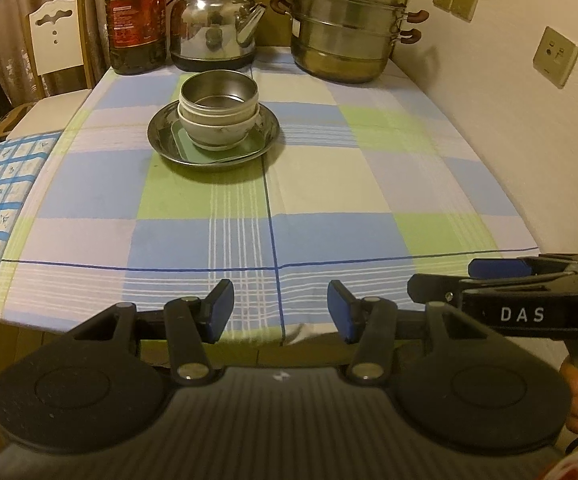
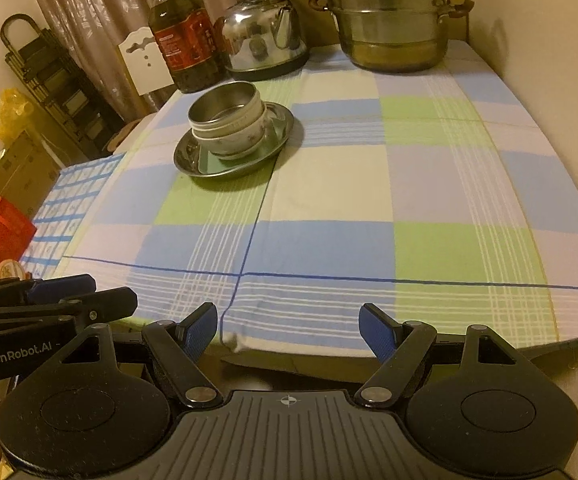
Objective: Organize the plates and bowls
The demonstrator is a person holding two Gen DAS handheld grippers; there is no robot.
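Nearest, left gripper point(image 1: 280, 312) sits at the table's near edge, blue-padded black jaws part open with nothing between them; right gripper point(image 2: 288, 332) is just beside it, jaws spread a bit wider, also empty. Both hover over the checked blue, green and white tablecloth point(image 1: 329, 200), soft woven cloth with a crease line across the near part. Stack is well apart from both, mid-table, left of centre: round shiny stainless steel plate point(image 1: 157, 136) at the bottom, a flat pale green square plate point(image 1: 185, 140) inside it, a white ceramic bowl point(image 1: 225, 132) with faint pattern on that, what looks like another white bowl nested in it, and a brushed stainless steel bowl point(image 1: 219, 90) on top. Looks already stacked, so the step in hand is likely the approach, or the finish, can't tell. To do it well: come in level over the cloth, open wider before the rim, pinch the steel bowl's thin wall on one side, lift straight so the ceramic below doesn't drag; steel is slick, ceramic is heavy and chips. Far back: dark plastic oil jug with red label point(image 1: 135, 20), polished steel kettle point(image 1: 213, 28), tall two-tier steel steamer pot point(image 1: 345, 28) with brown handles, against the wall.
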